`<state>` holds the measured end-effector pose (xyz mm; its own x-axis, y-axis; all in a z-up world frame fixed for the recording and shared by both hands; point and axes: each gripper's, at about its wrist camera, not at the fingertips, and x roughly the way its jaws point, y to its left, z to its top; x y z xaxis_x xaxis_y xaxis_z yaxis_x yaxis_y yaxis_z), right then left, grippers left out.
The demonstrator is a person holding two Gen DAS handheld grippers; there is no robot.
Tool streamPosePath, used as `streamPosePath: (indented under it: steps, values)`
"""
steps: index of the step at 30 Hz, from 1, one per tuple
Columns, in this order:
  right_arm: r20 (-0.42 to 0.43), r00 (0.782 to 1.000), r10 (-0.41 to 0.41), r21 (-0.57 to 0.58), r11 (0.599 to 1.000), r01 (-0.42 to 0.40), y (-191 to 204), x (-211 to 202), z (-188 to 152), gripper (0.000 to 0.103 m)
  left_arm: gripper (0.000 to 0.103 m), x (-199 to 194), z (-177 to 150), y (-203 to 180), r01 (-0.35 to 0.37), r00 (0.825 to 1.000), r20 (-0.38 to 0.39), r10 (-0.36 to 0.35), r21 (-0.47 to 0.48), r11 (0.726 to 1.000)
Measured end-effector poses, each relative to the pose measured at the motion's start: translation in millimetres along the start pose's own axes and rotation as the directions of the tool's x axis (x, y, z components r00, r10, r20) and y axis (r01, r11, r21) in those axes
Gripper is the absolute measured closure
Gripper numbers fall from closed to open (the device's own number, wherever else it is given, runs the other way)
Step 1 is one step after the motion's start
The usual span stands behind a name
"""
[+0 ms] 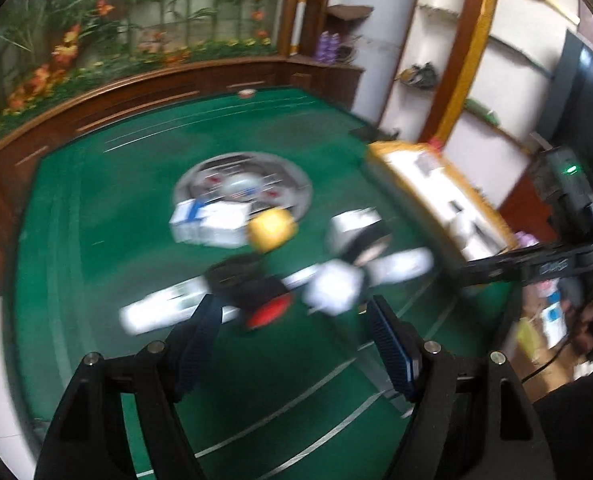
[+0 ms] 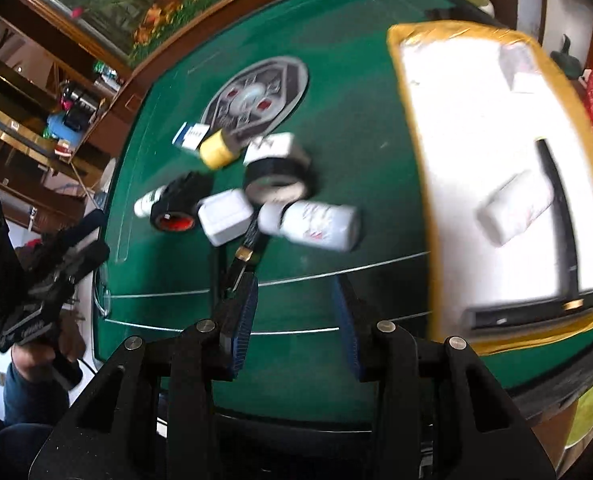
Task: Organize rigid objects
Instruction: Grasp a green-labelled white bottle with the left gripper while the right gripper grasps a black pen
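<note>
Progress looks partial, judged from how the things lie. On the green felt surface point(image 2: 356, 128) a cluster remains loose. From the left in the right wrist view: a small white bottle point(image 2: 146, 202) lies touching a black tape roll with a red core point(image 2: 178, 208); behind them sits a blue-and-white carton point(image 2: 190, 136) beside a yellow tape roll point(image 2: 216, 148); then a white square box point(image 2: 224, 218), a large black tape roll with a pale core point(image 2: 278, 178) with a white box point(image 2: 270, 145) leaning at its back, a black pen-like stick with a gold band point(image 2: 248, 248), and a white cylindrical bottle with red print point(image 2: 316, 222) on its side.

Further right, the yellow-rimmed white tray point(image 2: 404, 92) already holds some things: a white bottle point(image 2: 512, 208), a small white box point(image 2: 520, 66) at the far end, and a long black bar point(image 2: 560, 208). So a few things seem sorted and about nine wait outside.

The left claw point(image 1: 292, 328) is released and empty, hovering near the red-cored roll. The right claw point(image 2: 296, 304) is also released, empty, above bare felt just short of the cluster. Motion blur hides finer detail.
</note>
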<state>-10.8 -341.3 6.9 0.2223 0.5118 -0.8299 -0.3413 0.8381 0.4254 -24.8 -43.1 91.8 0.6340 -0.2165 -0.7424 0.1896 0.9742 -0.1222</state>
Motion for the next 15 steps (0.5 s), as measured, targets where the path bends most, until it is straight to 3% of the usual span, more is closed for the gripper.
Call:
streamPosePath:
  steps: [5,7,11,15]
  values:
    - [-0.027,1.000,-0.008,0.009,1.000,0.008,16.5,17.3,-9.3,0.065,0.028,15.5,-4.7,41.2,-0.021,0.998,-0.062,0.027,0.097,0.995]
    - [-0.031,0.999,-0.018,0.020,1.000,0.018,18.7,20.4,-13.1,0.065,0.028,27.3,-2.8,50.5,0.020,0.995,-0.101,-0.005,0.151,0.988]
    - [-0.026,0.999,-0.041,0.051,0.998,0.042,17.5,18.6,-19.5,0.065,0.028,56.3,0.8,63.6,0.052,0.984,-0.179,0.002,0.298,0.953]
    - [-0.013,0.998,-0.065,0.088,0.994,0.066,10.9,11.8,-28.9,0.065,0.033,75.2,8.7,78.2,0.106,0.975,-0.220,-0.031,0.334,0.937]
